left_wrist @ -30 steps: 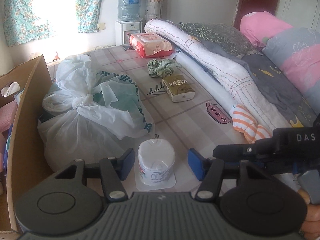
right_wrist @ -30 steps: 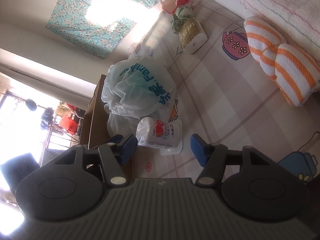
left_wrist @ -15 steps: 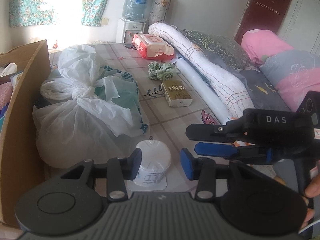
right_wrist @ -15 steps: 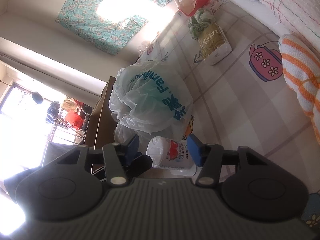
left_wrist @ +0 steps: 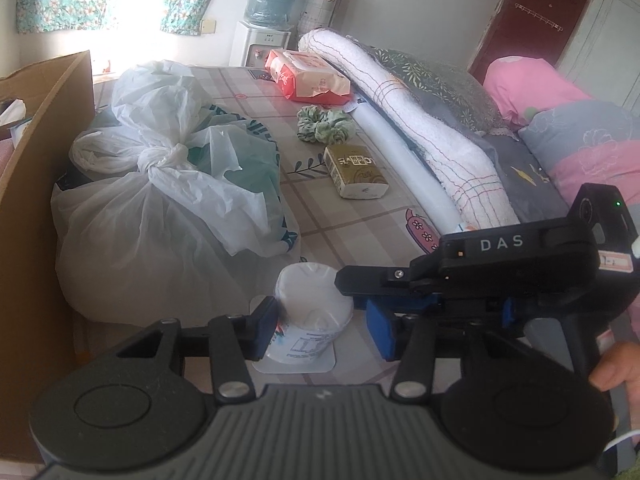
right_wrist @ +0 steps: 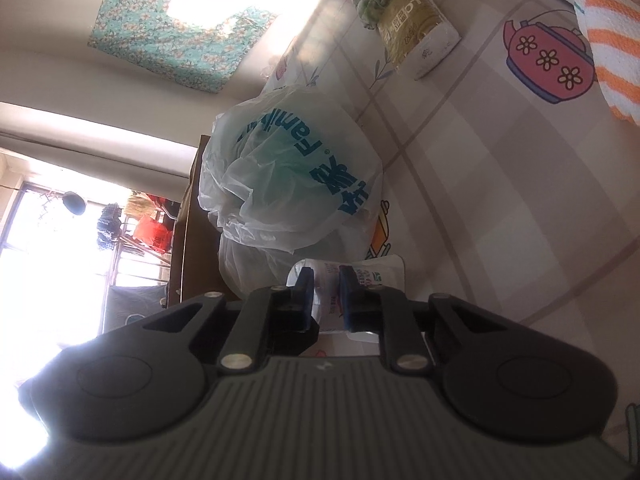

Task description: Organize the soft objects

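Observation:
A white wrapped tissue roll (left_wrist: 310, 312) stands on the patterned bed sheet. My left gripper (left_wrist: 324, 330) is open with a finger on each side of the roll. My right gripper (left_wrist: 360, 300) comes in from the right, and in the right wrist view it (right_wrist: 326, 294) is shut on the roll's plastic wrapper (right_wrist: 362, 278). A green scrunchie (left_wrist: 325, 123), an olive tissue pack (left_wrist: 354, 172), a red wipes pack (left_wrist: 306, 76) and an orange striped cloth (right_wrist: 612, 40) lie farther off.
Tied white plastic bags (left_wrist: 160, 200) sit just left of the roll against a cardboard box (left_wrist: 36, 184). A rolled white quilt (left_wrist: 424, 128), a blue foam roll (left_wrist: 404, 160) and pillows (left_wrist: 580, 148) fill the right side. A water dispenser (left_wrist: 266, 12) stands by the far wall.
My right gripper has moved in to the roll and shut on its wrapper. My left gripper has moved closer around the roll and stays open.

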Motion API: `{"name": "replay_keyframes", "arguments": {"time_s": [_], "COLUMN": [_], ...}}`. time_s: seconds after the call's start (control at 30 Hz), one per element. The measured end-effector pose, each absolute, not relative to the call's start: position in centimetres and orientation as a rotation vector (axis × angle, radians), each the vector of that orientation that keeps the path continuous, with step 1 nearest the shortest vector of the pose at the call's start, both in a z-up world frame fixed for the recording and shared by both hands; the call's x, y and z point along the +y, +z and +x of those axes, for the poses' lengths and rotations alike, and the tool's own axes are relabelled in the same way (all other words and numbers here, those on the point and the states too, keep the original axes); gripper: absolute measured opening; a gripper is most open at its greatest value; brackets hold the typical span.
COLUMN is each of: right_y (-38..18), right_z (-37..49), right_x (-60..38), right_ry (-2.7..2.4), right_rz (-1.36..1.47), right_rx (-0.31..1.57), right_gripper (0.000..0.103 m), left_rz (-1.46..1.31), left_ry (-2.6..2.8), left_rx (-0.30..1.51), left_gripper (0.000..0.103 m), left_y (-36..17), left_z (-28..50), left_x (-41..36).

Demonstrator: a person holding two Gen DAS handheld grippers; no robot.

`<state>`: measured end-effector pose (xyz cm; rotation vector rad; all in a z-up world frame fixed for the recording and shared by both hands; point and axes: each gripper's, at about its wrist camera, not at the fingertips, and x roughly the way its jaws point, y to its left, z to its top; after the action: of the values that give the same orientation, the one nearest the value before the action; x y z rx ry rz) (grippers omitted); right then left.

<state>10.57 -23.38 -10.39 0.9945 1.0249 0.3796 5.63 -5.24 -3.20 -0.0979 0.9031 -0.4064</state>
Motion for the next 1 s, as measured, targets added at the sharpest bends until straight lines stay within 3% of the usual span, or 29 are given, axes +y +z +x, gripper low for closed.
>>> {"name": "replay_keyframes", "arguments": {"time_s": [0.8, 1.0], "right_y": [-14.9, -13.9], "right_z": [8.6, 7.8], "right_x": [-29.2, -30.6], "right_ry": [0.353, 0.256], "right_rz": [1.366, 1.286], "right_rx": [0.940, 0.925], "right_gripper": [0.013, 0.013], "left_rz": [0.017, 0.019], "left_ry": [-0.536, -0.612], "left_rx": [0.818, 0.832], "left_gripper": [0.055, 0.055], "left_y": [-1.6, -2.2], "left_z": [4.8, 5.1], "left_x": [-11.1, -13.1]}}
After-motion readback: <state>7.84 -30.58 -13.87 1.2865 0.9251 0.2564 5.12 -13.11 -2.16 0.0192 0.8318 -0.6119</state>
